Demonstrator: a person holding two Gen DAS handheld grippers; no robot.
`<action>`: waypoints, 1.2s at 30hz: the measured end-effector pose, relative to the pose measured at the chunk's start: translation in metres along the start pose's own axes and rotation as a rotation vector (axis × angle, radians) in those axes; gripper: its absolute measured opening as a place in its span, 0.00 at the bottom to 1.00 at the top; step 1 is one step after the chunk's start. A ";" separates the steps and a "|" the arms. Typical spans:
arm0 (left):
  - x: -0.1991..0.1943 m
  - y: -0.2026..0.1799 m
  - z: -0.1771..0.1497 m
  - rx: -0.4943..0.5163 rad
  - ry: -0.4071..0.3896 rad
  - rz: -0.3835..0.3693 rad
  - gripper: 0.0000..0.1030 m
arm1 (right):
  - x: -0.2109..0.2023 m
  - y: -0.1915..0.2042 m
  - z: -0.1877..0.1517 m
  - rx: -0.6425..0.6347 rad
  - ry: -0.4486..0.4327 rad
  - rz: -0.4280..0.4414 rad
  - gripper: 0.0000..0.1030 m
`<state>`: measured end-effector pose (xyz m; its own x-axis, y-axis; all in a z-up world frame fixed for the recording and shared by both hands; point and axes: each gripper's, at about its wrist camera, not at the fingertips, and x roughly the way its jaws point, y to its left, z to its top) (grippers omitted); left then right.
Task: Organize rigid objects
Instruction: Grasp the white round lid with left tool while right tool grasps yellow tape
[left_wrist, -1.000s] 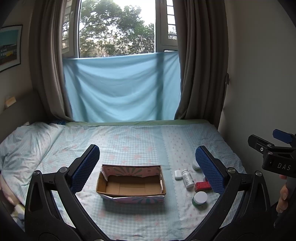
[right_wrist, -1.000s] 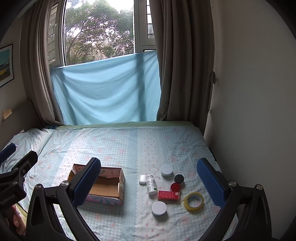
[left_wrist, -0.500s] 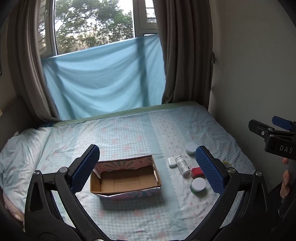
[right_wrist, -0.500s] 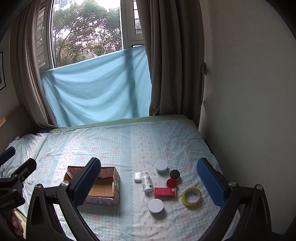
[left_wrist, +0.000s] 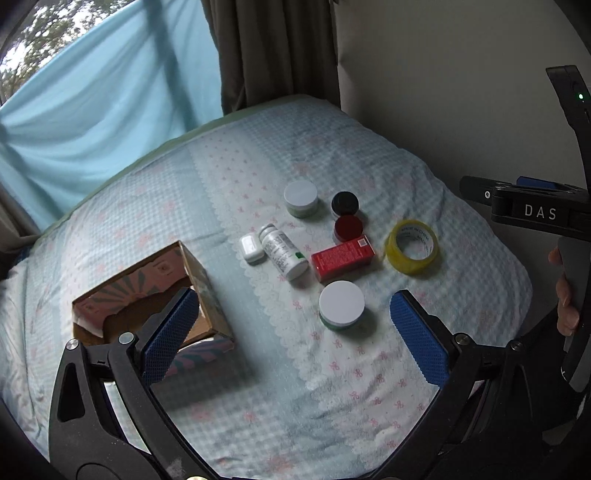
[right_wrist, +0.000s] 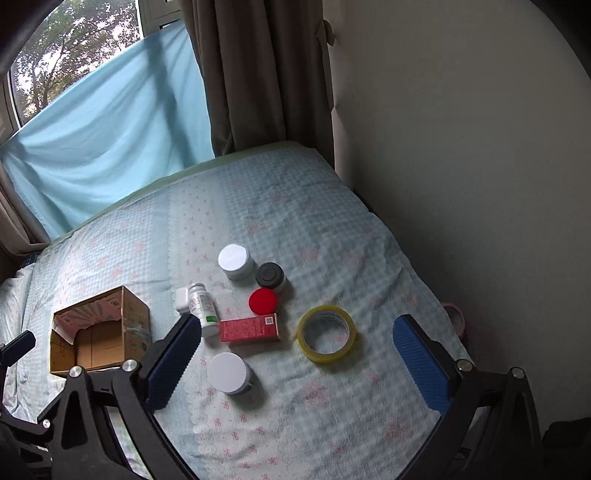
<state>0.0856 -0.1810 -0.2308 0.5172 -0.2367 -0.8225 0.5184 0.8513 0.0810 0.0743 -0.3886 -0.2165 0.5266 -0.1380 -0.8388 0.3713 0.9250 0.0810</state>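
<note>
On the bed lie a white-lidded jar (left_wrist: 341, 303) (right_wrist: 228, 372), a red box (left_wrist: 342, 257) (right_wrist: 249, 329), a yellow tape roll (left_wrist: 411, 246) (right_wrist: 326, 333), a white pill bottle (left_wrist: 283, 251) (right_wrist: 203, 308), a small white case (left_wrist: 251, 248) (right_wrist: 181, 300), a red-lidded jar (left_wrist: 348, 228) (right_wrist: 263, 301), a black-lidded jar (left_wrist: 345, 203) (right_wrist: 270, 276) and a second white-lidded jar (left_wrist: 301, 197) (right_wrist: 235, 261). An open cardboard box (left_wrist: 147, 291) (right_wrist: 98, 330) sits to their left. My left gripper (left_wrist: 291, 334) is open above the near jar. My right gripper (right_wrist: 295, 362) is open above the tape and near jar.
The bed (left_wrist: 258, 177) is covered with a light blue patterned sheet. A wall (right_wrist: 461, 166) runs along its right side. Curtains (right_wrist: 258, 74) and a blue cloth (right_wrist: 110, 129) hang behind. The right gripper's body (left_wrist: 535, 210) shows at the left view's right edge.
Both grippers have tilted down and moved right and closer to the bed; the objects now look larger and sit between the fingers. Nothing on the bed has moved.
</note>
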 end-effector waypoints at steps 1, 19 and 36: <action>0.018 -0.008 -0.004 0.018 0.018 -0.007 1.00 | 0.018 -0.008 -0.005 0.008 0.023 -0.006 1.00; 0.224 -0.070 -0.059 0.080 0.291 -0.026 1.00 | 0.220 -0.030 -0.062 -0.150 0.261 0.025 1.00; 0.263 -0.060 -0.042 -0.050 0.408 0.020 0.69 | 0.257 -0.017 -0.046 -0.238 0.322 0.008 0.93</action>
<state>0.1616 -0.2746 -0.4753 0.2092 -0.0233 -0.9776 0.4721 0.8779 0.0801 0.1682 -0.4232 -0.4577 0.2480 -0.0473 -0.9676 0.1605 0.9870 -0.0071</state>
